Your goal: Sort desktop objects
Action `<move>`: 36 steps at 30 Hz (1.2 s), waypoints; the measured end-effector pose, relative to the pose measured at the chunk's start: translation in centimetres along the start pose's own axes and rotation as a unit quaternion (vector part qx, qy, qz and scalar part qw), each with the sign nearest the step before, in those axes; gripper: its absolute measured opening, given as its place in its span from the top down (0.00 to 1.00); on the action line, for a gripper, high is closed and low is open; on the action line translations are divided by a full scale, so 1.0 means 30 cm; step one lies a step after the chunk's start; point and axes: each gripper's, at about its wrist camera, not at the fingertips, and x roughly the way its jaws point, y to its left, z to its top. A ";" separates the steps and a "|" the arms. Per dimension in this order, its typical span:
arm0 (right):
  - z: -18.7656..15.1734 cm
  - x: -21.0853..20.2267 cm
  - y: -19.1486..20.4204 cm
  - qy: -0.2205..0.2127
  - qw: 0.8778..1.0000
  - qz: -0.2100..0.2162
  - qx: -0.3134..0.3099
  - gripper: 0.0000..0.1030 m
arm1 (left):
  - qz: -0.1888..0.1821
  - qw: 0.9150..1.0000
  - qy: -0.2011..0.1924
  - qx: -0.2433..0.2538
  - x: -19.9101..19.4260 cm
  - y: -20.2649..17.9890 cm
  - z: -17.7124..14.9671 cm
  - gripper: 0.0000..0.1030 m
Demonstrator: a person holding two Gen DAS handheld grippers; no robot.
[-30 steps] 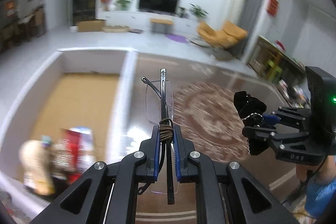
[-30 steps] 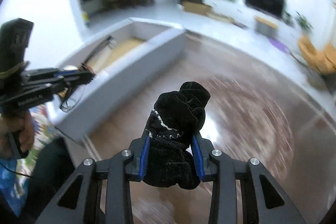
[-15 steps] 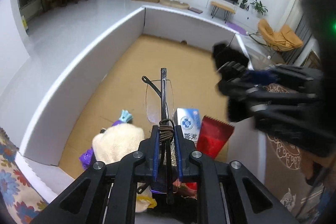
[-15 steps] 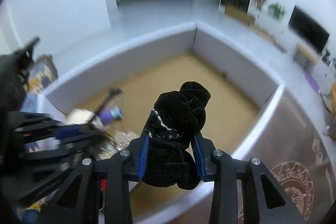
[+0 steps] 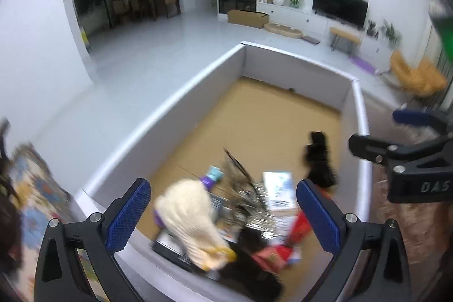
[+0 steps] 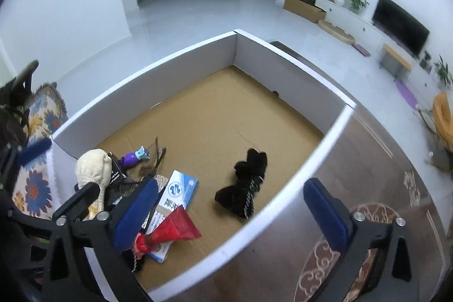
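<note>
Left gripper (image 5: 223, 214): jaws opening, spread wide, nothing between the pads; below the gap, in the near corner of the box (image 5: 181, 92), a blurred heap of cream knit item (image 5: 189, 214), glasses (image 5: 240, 177), white-and-blue carton (image 5: 279, 188), red packet (image 5: 297, 228)
Right gripper (image 6: 232, 214): jaws opening, spread wide, empty; black cloth (image 6: 246, 183) lies loose on the cardboard floor of the box, just ahead of the gap, apart from the heap beside the left pad

Glove (image 6: 245, 186) in box (image 6: 286, 67), right of carton (image 6: 177, 190) (apart).
</note>
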 end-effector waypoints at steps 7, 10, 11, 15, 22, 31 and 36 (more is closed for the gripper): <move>-0.095 -0.063 -0.001 0.028 0.999 0.004 0.019 0.00 | 0.091 0.995 0.004 -0.028 -0.065 -0.006 -0.027 0.00; -0.116 -0.082 0.004 0.024 0.999 0.009 0.023 0.00 | 0.081 0.996 -0.017 -0.023 -0.109 -0.011 -0.028 0.00; -0.116 -0.076 0.007 0.023 0.999 0.009 0.024 0.00 | 0.080 0.996 -0.021 -0.024 -0.128 -0.007 -0.028 0.00; -0.105 -0.080 0.004 0.025 0.999 0.008 0.028 0.00 | 0.065 0.997 -0.021 -0.027 -0.139 -0.016 -0.015 0.00; -0.092 -0.093 0.029 0.026 0.999 0.008 0.025 0.00 | 0.083 0.995 -0.038 -0.035 -0.161 -0.012 -0.014 0.00; -0.092 -0.060 0.065 0.035 0.999 0.006 0.016 0.00 | 0.082 0.995 -0.037 -0.047 -0.152 0.004 -0.018 0.00; -0.095 -0.045 0.073 0.037 0.999 0.008 0.017 0.00 | 0.090 0.994 -0.042 -0.049 -0.143 0.000 -0.034 0.00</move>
